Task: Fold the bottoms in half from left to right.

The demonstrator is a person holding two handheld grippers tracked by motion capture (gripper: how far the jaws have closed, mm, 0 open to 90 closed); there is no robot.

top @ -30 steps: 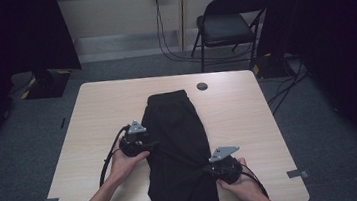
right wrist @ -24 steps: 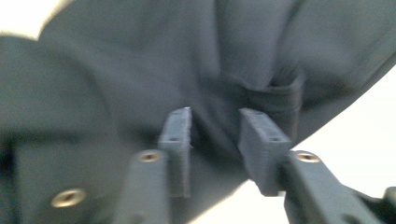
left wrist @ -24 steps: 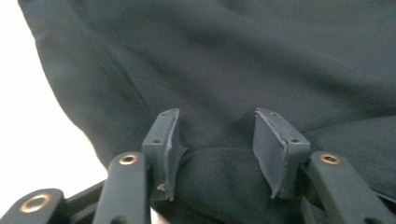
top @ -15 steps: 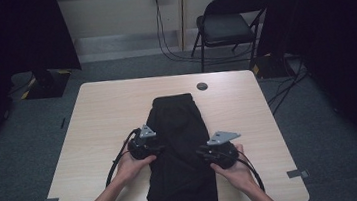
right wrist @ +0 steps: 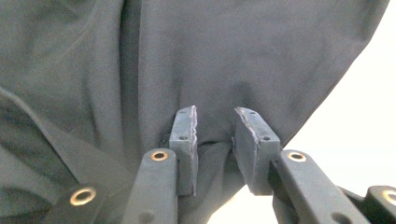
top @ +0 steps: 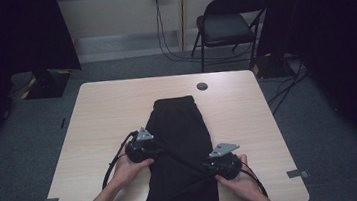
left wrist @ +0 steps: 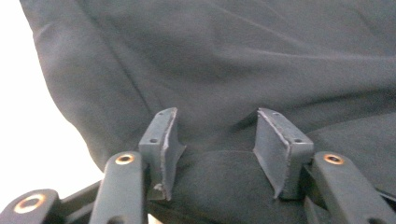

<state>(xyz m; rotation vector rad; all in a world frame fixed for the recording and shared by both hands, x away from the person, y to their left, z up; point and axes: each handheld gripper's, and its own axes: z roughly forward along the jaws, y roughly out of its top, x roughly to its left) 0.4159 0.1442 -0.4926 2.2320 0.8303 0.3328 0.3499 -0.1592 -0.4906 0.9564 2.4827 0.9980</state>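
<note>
Black garment [top: 179, 145] lies lengthwise mid-table [top: 98, 119]. Left gripper [left wrist: 215, 135] gapes over its left edge, cloth between the jaws; right gripper [right wrist: 215, 135] has just been opening (a fold sits loose between), likely regripping.

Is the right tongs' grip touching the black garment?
Touching. In the right gripper view the right tongs, whose jaws have just been opening, have a fold of the black garment between them, against the left pad.

Left gripper [left wrist: 217, 149] fingers [left wrist: 164, 144] apart w/ dark cloth [left wrist: 224, 70] bunched between, pale tabletop [left wrist: 28, 121] beside.
</note>
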